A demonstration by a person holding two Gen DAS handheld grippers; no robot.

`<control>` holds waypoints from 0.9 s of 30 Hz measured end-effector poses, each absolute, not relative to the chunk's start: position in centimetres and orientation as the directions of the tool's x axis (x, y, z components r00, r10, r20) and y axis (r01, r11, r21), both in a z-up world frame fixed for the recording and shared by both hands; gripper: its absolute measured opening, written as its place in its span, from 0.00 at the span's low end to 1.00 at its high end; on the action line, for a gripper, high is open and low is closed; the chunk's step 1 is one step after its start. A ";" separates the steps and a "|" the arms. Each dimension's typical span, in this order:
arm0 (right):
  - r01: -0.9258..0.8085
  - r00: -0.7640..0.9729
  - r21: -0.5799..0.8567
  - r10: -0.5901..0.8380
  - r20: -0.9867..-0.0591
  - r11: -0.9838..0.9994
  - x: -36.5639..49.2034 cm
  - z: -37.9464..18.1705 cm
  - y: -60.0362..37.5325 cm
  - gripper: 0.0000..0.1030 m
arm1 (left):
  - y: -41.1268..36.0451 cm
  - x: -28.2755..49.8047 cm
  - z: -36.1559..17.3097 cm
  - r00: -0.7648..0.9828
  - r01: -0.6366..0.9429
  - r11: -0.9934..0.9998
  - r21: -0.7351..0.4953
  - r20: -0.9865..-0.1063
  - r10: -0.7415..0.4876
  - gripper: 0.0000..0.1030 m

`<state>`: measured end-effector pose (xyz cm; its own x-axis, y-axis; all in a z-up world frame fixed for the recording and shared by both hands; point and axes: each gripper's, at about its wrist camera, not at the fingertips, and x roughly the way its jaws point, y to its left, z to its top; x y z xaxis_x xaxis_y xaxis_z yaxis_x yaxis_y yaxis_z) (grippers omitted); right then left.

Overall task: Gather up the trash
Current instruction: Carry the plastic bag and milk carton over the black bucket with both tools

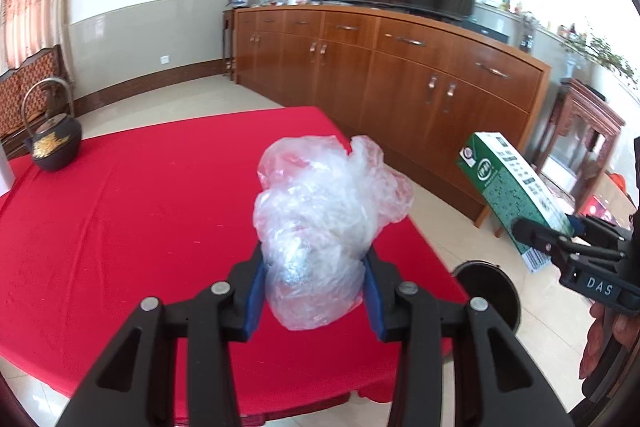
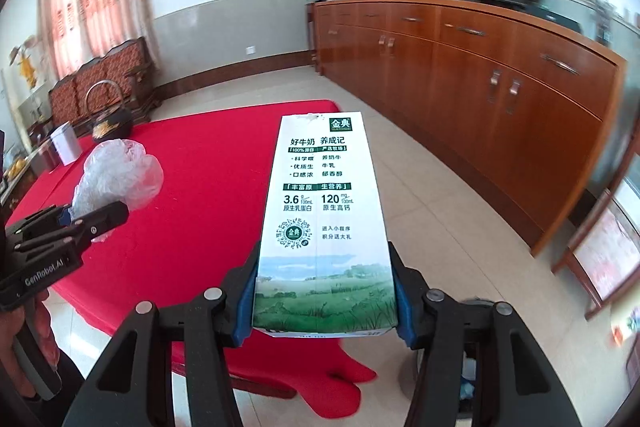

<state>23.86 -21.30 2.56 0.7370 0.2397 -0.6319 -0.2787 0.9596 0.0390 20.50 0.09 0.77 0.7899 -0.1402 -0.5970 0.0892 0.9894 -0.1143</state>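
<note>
My left gripper [image 1: 314, 269] is shut on a crumpled clear plastic bag [image 1: 326, 211] and holds it above the red table [image 1: 140, 211]. The bag also shows in the right wrist view [image 2: 116, 179], with the left gripper [image 2: 94, 217] below it. My right gripper [image 2: 322, 287] is shut on a green and white milk carton [image 2: 322, 211] and holds it past the table's right edge, over the floor. The carton [image 1: 508, 187] and right gripper [image 1: 536, 233] show at the right of the left wrist view.
A dark round bin [image 1: 490, 293] stands on the floor by the table's right corner, below both grippers; its inside [image 2: 468, 379] shows some trash. A black teapot [image 1: 56, 143] and a white tin [image 2: 66, 143] stand at the table's far left. A wooden sideboard [image 1: 400, 67] lines the wall.
</note>
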 end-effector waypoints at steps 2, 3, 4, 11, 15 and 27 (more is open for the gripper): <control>-0.248 0.747 0.039 0.217 -0.629 0.968 22.6 2.7 -23.2 0.55 | -1.1 20.3 0.8 0.789 0.115 0.987 -0.112 -0.594 -0.159 0.42; -0.233 0.751 0.039 0.205 -0.627 0.972 22.1 2.8 -24.0 0.55 | -1.7 20.2 0.8 0.788 0.128 0.985 -0.111 -0.592 -0.169 0.42; -0.214 0.755 0.044 0.194 -0.627 0.976 21.5 2.8 -25.1 0.55 | -2.3 20.1 0.9 0.787 0.142 0.984 -0.111 -0.591 -0.180 0.42; -0.128 0.771 0.040 0.125 -0.625 0.991 18.6 3.0 -30.2 0.55 | -6.4 19.6 1.5 0.778 0.224 0.970 -0.099 -0.581 -0.239 0.42; -0.083 0.774 0.043 0.092 -0.626 0.996 17.6 2.8 -32.9 0.55 | -8.3 19.5 1.5 0.768 0.264 0.961 -0.088 -0.583 -0.265 0.42; 0.013 0.763 0.053 0.024 -0.646 0.999 15.5 0.4 -39.4 0.55 | -14.3 19.8 -0.5 0.712 0.375 0.924 -0.071 -0.616 -0.337 0.42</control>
<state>15.45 -39.45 0.42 0.7632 0.0245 -0.6457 0.0128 0.9985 0.0530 19.81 -14.29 -0.48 0.7123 -0.3367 -0.6159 0.3755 0.9241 -0.0710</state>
